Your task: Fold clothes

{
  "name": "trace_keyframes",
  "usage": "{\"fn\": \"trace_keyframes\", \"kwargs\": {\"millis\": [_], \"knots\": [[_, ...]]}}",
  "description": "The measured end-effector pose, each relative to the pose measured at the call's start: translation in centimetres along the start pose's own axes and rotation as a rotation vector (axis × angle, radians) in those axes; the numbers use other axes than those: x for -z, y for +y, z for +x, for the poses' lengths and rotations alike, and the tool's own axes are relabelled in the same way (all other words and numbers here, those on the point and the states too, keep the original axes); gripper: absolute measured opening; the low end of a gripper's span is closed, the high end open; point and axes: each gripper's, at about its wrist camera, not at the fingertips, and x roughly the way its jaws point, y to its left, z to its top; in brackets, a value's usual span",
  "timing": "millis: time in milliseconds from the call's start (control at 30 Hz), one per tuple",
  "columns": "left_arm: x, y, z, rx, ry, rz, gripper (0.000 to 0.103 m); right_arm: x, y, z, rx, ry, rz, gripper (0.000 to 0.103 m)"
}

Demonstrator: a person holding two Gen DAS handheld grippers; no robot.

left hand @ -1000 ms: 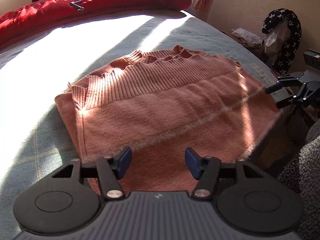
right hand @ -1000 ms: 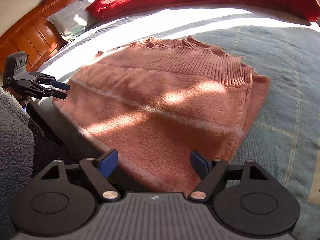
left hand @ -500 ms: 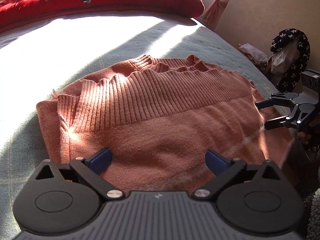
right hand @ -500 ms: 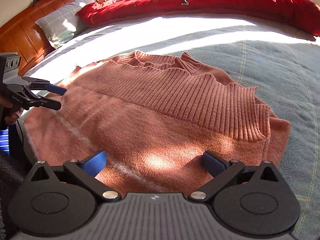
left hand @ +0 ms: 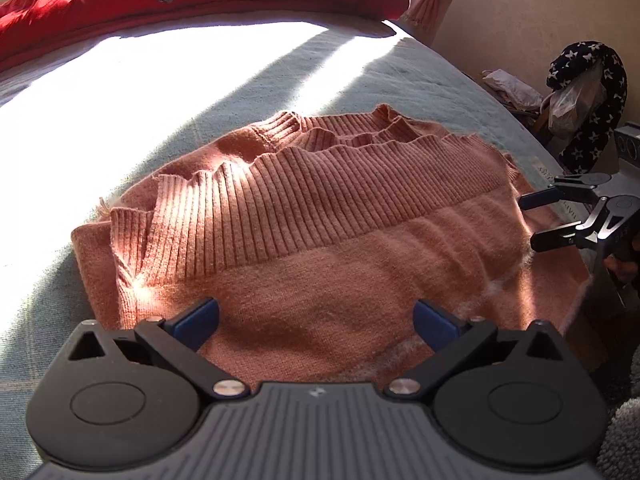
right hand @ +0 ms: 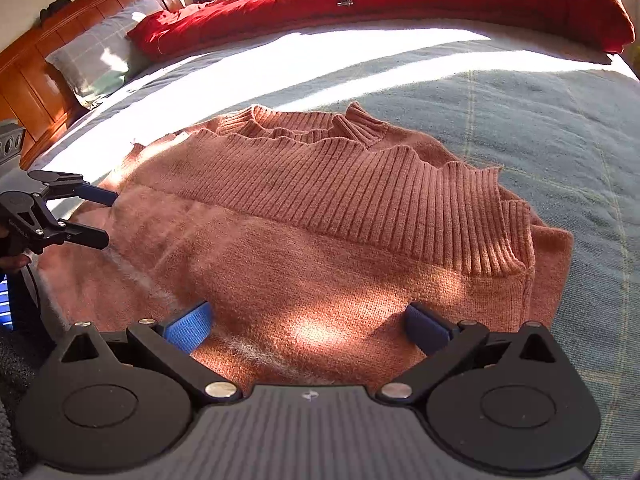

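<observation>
While folded pink sweater (left hand: pixel 320 248) lies ctr frame on grey-blue bed (right hand: pixel 540 128), left tongs (left hand: pixel 316 318) spread wide, having just opened, nothing gripped, pads over sweater's near edge. Right tongs (right hand: pixel 308 322) same: just opened wide, empty. Red duvet (right hand: pixel 400 4) top of frame.

1. I am seeing one folded sweater (left hand: pixel 320 232) lying on the bed (left hand: pixel 100 128).
2. I am counting two grippers over that sweater: left gripper (left hand: pixel 316 318), right gripper (right hand: pixel 308 322).
3. One red duvet (right hand: pixel 400 0) is lying beyond it.
4. One pillow (right hand: pixel 96 60) is sitting beyond it too.
</observation>
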Motion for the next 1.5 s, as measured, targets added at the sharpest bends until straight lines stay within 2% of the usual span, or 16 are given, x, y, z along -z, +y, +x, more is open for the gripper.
{"fn": "trace_keyframes", "kwargs": {"millis": [100, 200, 300, 333, 433, 633, 767, 867, 1067, 1200, 1367, 1500], "knots": [[-3.3, 0.8, -0.2, 0.003, -0.055, -0.036, 0.102, -1.2, 0.2, -1.1, 0.03, -0.027, 0.029, 0.103], [-6.7, 2.4, 1.5, 0.038, -0.08, -0.106, 0.102, -1.9, 0.2, -1.9, 0.066, -0.066, 0.05, 0.103], [-8.7, 4.9, 5.2, 0.109, -0.021, -0.239, 0.102, -2.0, -0.3, -2.3, 0.099, -0.089, 0.077, 0.103], [-9.0, 5.6, 6.4, 0.111, -0.006, -0.27, 0.102, -1.9, -0.6, -2.3, 0.108, -0.09, 0.092, 0.103], [-9.2, 7.0, 9.0, 0.058, 0.008, -0.321, 0.102, -1.2, -1.2, -2.1, 0.132, -0.088, 0.126, 0.103], [-11.2, 6.0, 7.9, -0.006, -0.024, -0.356, 0.102, -0.4, -2.4, -1.7, 0.148, -0.134, 0.225, 0.103], [-11.5, 2.7, 7.7, 0.107, -0.016, -0.291, 0.102, -0.8, -2.9, -1.5, 0.146, -0.163, 0.266, 0.103], [-11.5, 1.4, 9.1, 0.124, 0.023, -0.258, 0.102, -1.0, -3.2, -0.8, 0.153, -0.155, 0.277, 0.103], [-12.2, 3.4, 12.3, 0.066, 0.04, -0.317, 0.102, -0.6, -3.5, 0.7, 0.168, -0.134, 0.289, 0.103], [-12.8, 3.3, 12.5, 0.042, 0.04, -0.306, 0.102, -0.3, -3.4, 0.8, 0.178, -0.145, 0.29, 0.103], [-12.4, 1.9, 9.7, 0.006, 0.013, -0.244, 0.102, -0.4, -3.4, 0.4, 0.172, -0.157, 0.301, 0.103], [-10.7, -0.7, 4.8, -0.097, -0.089, -0.093, 0.102, -1.6, -3.7, -1.7, 0.117, -0.2, 0.338, 0.103]]}}
